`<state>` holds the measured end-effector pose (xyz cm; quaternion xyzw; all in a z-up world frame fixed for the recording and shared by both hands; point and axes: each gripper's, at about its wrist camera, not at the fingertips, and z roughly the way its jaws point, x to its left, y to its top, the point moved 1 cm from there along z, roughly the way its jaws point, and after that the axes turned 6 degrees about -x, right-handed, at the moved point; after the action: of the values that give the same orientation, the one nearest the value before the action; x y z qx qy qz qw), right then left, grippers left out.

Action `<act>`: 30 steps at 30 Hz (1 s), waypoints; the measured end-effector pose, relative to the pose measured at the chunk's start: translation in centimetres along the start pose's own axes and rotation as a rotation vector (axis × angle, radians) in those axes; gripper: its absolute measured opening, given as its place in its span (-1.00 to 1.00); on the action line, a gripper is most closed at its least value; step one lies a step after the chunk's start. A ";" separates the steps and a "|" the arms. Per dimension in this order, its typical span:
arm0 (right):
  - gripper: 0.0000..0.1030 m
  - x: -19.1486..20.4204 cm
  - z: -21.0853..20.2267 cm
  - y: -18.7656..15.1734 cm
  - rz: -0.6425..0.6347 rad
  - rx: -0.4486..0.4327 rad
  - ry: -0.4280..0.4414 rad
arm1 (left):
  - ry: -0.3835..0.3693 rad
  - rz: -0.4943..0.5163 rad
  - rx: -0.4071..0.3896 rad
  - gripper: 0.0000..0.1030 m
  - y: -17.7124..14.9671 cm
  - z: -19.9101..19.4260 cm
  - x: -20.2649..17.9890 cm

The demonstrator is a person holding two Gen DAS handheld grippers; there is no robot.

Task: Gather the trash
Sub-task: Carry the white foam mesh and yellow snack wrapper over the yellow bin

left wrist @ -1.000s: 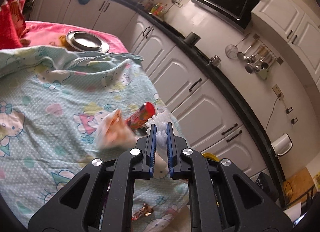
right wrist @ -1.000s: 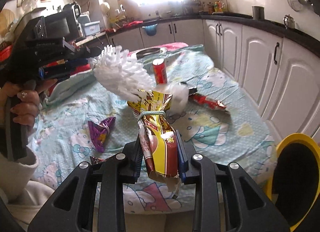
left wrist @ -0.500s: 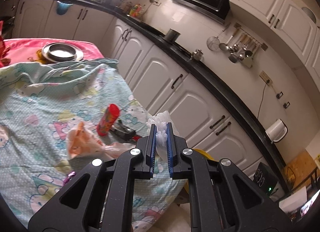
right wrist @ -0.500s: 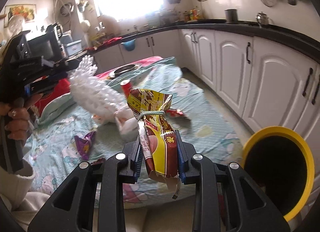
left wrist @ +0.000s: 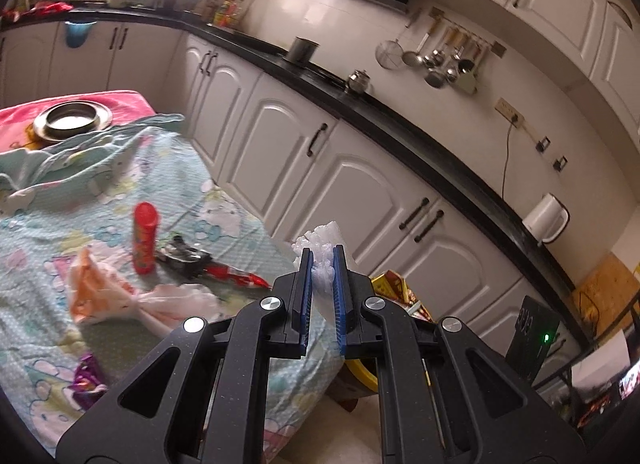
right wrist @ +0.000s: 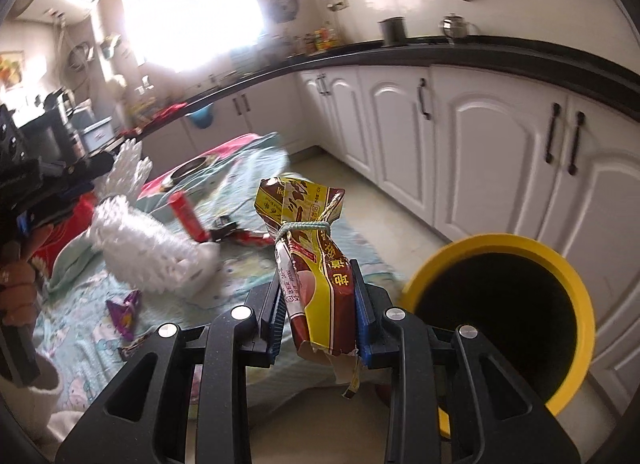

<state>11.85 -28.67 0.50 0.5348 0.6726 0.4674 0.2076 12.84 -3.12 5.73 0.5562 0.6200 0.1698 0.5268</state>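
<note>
The right gripper [right wrist: 320, 296] clamps a yellow-and-brown snack packet [right wrist: 316, 264] tied with pale string; its print looks like Chinese characters, too warped to read. The yellow-rimmed bin [right wrist: 500, 320] stands just right of the packet, cut off at its lower edge. Left of the bin, the left gripper [left wrist: 322, 276] pinches white foam netting [left wrist: 322, 260]. A red tube [left wrist: 145, 238] stands on the table beyond, label blurred.

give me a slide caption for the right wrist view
Right gripper carries a tied snack bag toward the yellow bin.
</note>
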 end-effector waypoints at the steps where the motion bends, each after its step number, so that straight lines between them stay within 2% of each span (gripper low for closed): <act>1: -0.47 -0.6 -0.2 0.0 0.012 -0.002 -0.011 | -0.004 0.008 0.006 -0.90 -0.2 0.4 -0.4; 18: -0.47 -7.3 -2.7 -0.6 0.154 -0.052 -0.147 | -0.027 0.119 0.067 -0.90 -2.2 5.4 -5.1; 30: -0.47 -10.7 -4.2 -1.8 0.207 -0.063 -0.235 | -0.023 0.215 0.096 -0.90 -4.5 8.9 -8.0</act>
<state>11.28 -40.08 -1.43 0.6454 0.5700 0.4413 0.2525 16.67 -14.87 2.40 0.6458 0.5584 0.1890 0.4853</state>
